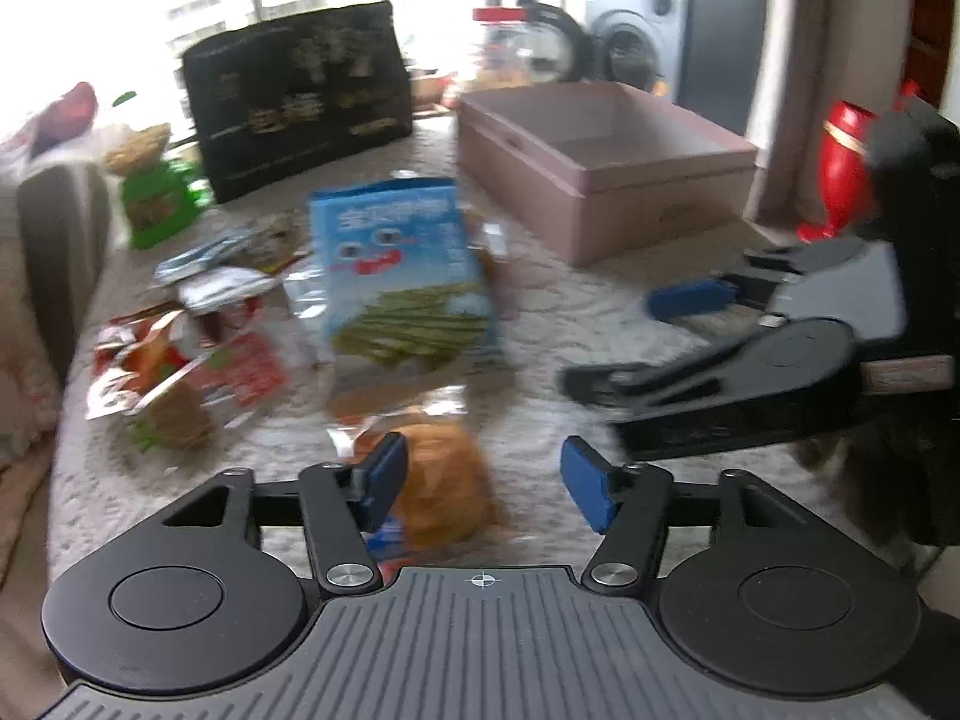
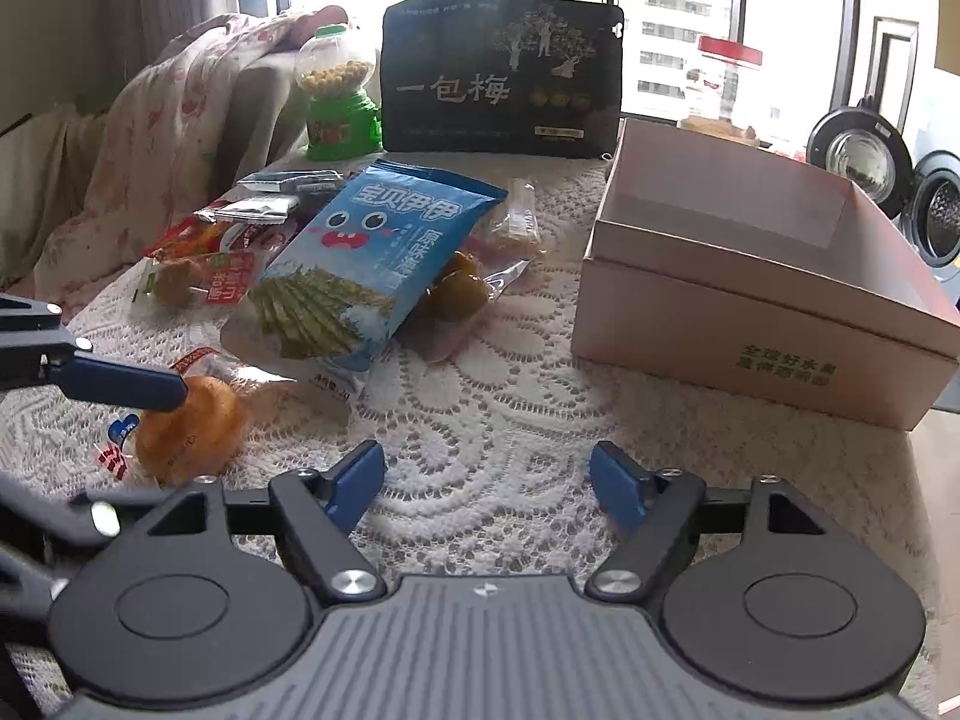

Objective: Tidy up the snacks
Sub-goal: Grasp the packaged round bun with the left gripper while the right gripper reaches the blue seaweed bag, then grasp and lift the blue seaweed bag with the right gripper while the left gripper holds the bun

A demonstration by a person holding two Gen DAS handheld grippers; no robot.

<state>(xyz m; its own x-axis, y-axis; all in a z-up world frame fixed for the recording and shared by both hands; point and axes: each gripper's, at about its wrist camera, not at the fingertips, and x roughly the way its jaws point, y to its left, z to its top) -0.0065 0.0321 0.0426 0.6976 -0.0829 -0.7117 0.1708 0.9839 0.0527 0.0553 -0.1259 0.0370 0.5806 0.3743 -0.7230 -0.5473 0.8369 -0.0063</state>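
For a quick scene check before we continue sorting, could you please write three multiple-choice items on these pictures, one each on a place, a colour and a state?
1. Where does the pink box stand relative to the blue snack bag in the right wrist view?
A. to its right
B. to its left
C. beneath it

2. What colour is the lid of the clear jar by the window?
A. green
B. red
C. black

3. How is the right gripper?
A. shut on the bun
B. shut on the blue bag
C. open, holding nothing

Answers: 1 A, the box sits on the table's right side; 2 B, its cap is red; 3 C, only lace cloth shows between its pads.
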